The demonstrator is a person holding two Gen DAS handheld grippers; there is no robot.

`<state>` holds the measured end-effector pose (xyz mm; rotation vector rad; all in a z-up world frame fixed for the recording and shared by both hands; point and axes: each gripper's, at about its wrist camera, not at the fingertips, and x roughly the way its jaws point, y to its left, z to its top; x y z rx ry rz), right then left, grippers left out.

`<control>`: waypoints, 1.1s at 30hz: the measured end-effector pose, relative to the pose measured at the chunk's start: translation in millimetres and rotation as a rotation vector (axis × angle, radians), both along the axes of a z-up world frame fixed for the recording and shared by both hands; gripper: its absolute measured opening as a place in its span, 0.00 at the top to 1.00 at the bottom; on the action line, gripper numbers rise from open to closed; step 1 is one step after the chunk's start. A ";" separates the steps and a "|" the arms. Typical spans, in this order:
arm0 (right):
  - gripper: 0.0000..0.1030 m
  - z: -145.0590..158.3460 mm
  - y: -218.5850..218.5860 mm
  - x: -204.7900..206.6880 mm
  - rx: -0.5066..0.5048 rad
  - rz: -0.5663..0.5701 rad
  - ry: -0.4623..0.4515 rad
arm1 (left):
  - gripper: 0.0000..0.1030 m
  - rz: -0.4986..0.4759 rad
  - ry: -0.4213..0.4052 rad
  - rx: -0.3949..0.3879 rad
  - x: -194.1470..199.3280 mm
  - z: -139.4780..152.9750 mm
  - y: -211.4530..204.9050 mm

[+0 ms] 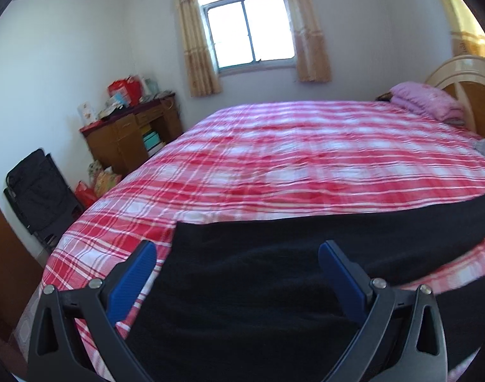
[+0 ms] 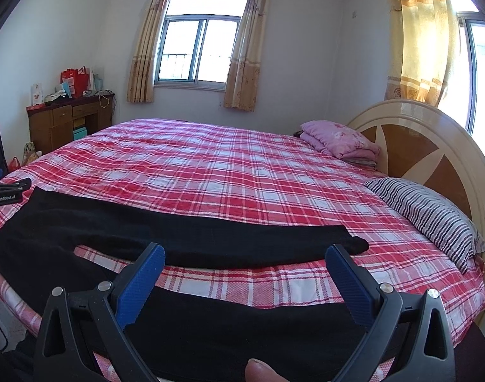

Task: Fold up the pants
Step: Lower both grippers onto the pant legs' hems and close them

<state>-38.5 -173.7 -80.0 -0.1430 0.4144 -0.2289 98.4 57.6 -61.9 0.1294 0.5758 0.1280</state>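
Black pants (image 2: 185,232) lie spread flat on the near part of the red plaid bed (image 2: 229,172). The two legs run to the right with a strip of sheet between them. In the left wrist view the pants (image 1: 274,273) fill the near foreground at their waist end. My left gripper (image 1: 237,254) is open and empty just above the waist end; its tip shows at the left edge of the right wrist view (image 2: 10,187). My right gripper (image 2: 245,256) is open and empty above the near leg, close to the far leg's cuff.
A striped pillow (image 2: 433,216) and a folded pink blanket (image 2: 341,141) lie by the round headboard (image 2: 426,146) at the right. A cluttered wooden desk (image 2: 67,121) and a black folded chair (image 1: 40,194) stand at the left wall. A thumb (image 2: 258,371) shows at the bottom.
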 end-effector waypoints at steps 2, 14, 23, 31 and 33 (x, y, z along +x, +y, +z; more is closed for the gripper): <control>0.01 -6.1 -6.2 5.5 0.008 -0.004 0.022 | 0.00 0.042 0.060 -0.011 26.7 -12.4 31.3; 0.01 -38.6 -52.2 47.7 0.049 -0.047 0.146 | 0.31 0.009 0.214 -0.098 101.1 -46.0 109.7; 0.01 -48.8 -86.6 65.5 0.041 -0.088 0.201 | 0.54 -0.060 0.342 -0.119 147.2 -80.2 106.1; 0.01 -49.5 -134.3 87.7 0.090 -0.118 0.249 | 0.78 -0.089 0.383 -0.178 158.5 -95.0 117.0; 0.01 -47.8 -149.1 91.5 0.095 -0.133 0.255 | 0.80 -0.100 0.391 -0.172 159.3 -96.1 115.2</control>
